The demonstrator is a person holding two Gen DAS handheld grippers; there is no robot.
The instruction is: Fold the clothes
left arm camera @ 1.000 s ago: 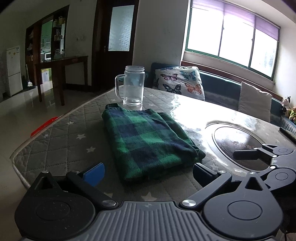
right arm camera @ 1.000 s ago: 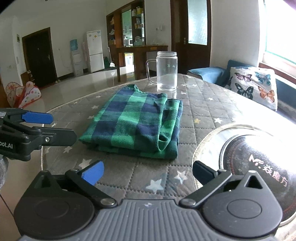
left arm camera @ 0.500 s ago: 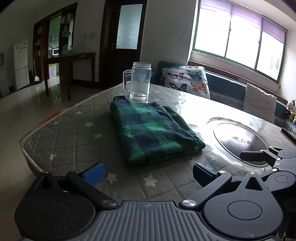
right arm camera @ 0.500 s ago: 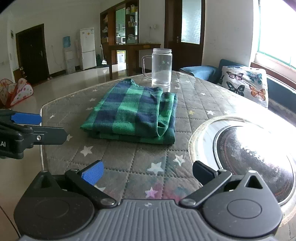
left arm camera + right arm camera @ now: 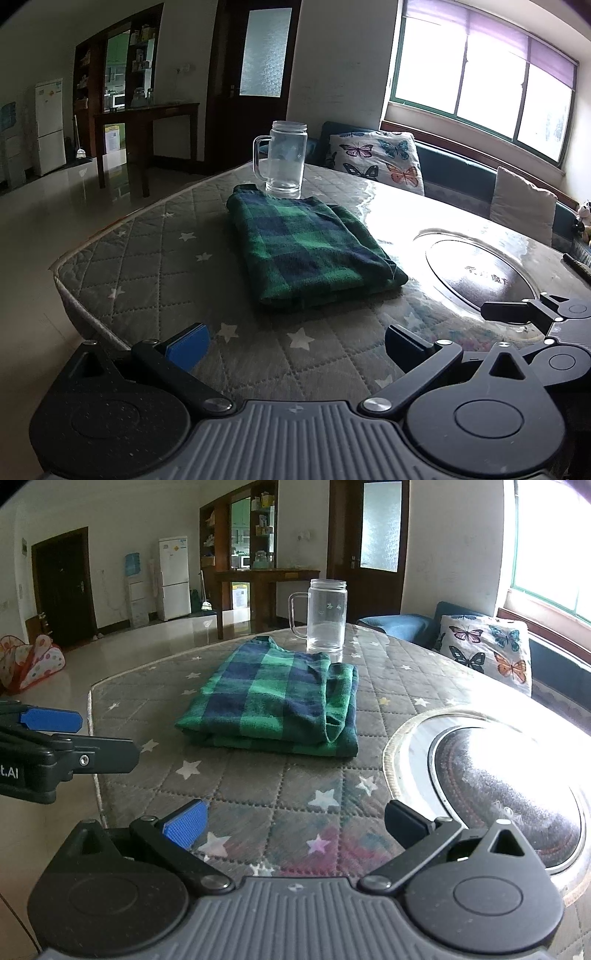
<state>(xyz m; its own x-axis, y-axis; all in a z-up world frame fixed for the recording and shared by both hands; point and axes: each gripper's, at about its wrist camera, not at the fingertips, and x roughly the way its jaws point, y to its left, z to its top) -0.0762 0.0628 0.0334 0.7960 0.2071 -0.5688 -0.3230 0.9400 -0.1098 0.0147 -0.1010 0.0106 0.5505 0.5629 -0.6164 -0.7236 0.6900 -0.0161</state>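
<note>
- since the plaid garment [image 5: 273,698] is lying folded flat on the quilted table [image 5: 236,786], beside the glass mug [image 5: 327,616], folding is looking done.
- both the left gripper [image 5: 295,341] and right gripper [image 5: 293,819] are hanging wide open, gripping nothing (well short of the cloth).

Over the last second both grippers have backed away from the folded plaid garment [image 5: 310,254], toward the near edge of the quilted table cover [image 5: 155,266]. In the left wrist view, more cover shows between the left gripper [image 5: 295,341] and the garment than before. In the right wrist view, the right gripper [image 5: 293,821] has likewise retreated: the garment and the glass mug [image 5: 327,620] sit farther off, and a wider strip of cover lies in front of the fingers. Both sets of jaws are spread as before, holding nothing.
</note>
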